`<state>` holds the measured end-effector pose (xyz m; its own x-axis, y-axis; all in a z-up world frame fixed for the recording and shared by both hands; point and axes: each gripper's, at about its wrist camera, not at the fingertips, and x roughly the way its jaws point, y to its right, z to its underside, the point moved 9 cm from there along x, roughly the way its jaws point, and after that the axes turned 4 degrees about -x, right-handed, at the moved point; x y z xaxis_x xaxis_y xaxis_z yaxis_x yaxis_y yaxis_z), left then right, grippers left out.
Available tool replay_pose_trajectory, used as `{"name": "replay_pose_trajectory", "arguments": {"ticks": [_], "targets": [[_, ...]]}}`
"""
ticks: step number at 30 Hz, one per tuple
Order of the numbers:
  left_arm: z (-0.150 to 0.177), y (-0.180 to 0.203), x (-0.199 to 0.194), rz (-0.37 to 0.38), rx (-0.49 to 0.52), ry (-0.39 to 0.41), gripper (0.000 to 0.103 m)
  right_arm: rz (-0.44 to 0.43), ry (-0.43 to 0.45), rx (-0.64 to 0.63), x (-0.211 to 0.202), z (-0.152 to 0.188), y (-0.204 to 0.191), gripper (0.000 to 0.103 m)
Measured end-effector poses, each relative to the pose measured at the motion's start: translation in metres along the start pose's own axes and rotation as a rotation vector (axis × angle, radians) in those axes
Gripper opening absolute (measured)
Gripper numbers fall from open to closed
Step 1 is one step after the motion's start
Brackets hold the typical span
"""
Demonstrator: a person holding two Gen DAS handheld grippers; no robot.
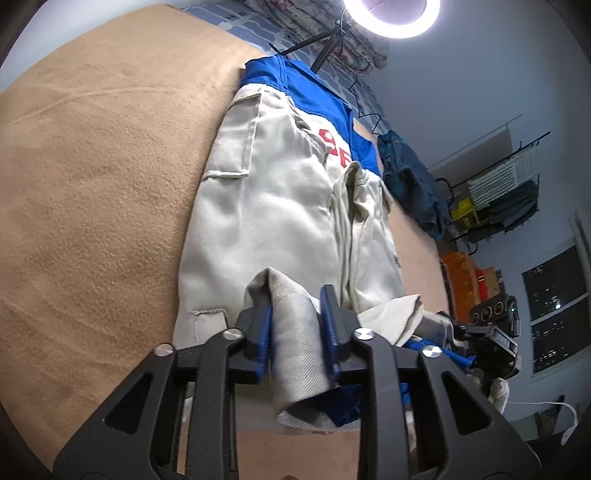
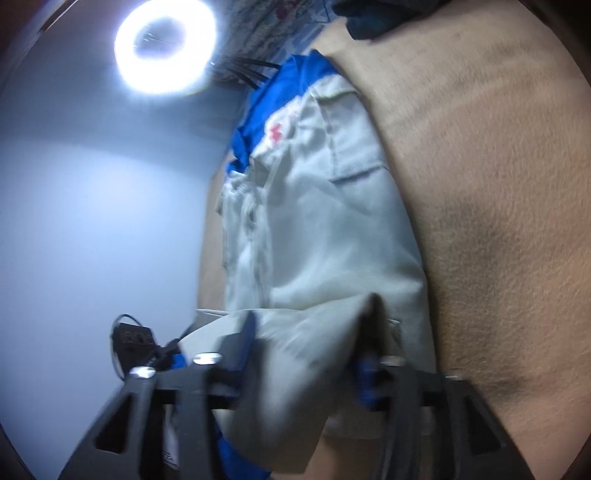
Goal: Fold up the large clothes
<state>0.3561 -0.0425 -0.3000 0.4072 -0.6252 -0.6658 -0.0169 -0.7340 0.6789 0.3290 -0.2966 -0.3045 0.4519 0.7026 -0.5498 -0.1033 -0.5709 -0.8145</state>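
Note:
A large cream work jacket [image 1: 273, 206] with a blue collar band and red lettering lies lengthwise on the tan blanket [image 1: 92, 184]. My left gripper [image 1: 295, 295] is shut on a bunched fold of the jacket's near hem, which fills the gap between its blue pads. The right wrist view is blurred; it shows the same jacket [image 2: 325, 229] stretching away. My right gripper [image 2: 310, 317] is shut on the jacket's near hem, with cloth draped over and between the fingers. The other gripper shows at the left wrist view's right edge [image 1: 491, 328].
A dark blue garment [image 1: 413, 181] lies on the blanket's far right edge. A ring light [image 1: 395, 14] glares overhead. Shelves with boxes [image 1: 495, 199] and a dark window [image 1: 554, 310] stand to the right. The tan blanket [image 2: 498, 221] spreads wide beside the jacket.

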Motion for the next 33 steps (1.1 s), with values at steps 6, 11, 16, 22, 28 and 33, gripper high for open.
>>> {"name": "replay_pose_trajectory", "arguments": {"ticks": [6, 11, 16, 22, 28, 33], "targets": [[-0.026, 0.009, -0.033, 0.092, -0.048, 0.115, 0.065, -0.032, 0.106, -0.001, -0.045, -0.016, -0.006, 0.075], [-0.022, -0.001, -0.056, 0.037, 0.049, 0.122, 0.065, 0.1, 0.113, -0.201, -0.074, -0.006, -0.005, 0.063], [0.007, -0.022, -0.033, -0.026, 0.07, 0.015, 0.065, 0.143, -0.034, -0.348, -0.057, 0.028, -0.006, 0.046], [0.028, -0.02, 0.005, -0.122, 0.175, -0.062, 0.063, 0.301, -0.077, -0.413, -0.018, 0.033, 0.007, 0.055], [0.034, -0.022, 0.008, -0.117, 0.175, -0.083, 0.036, 0.309, -0.117, -0.447, -0.01, 0.043, 0.011, 0.039], [0.039, -0.019, 0.004, -0.098, 0.163, -0.087, 0.006, 0.345, -0.119, -0.487, -0.013, 0.049, 0.009, 0.014]]}}
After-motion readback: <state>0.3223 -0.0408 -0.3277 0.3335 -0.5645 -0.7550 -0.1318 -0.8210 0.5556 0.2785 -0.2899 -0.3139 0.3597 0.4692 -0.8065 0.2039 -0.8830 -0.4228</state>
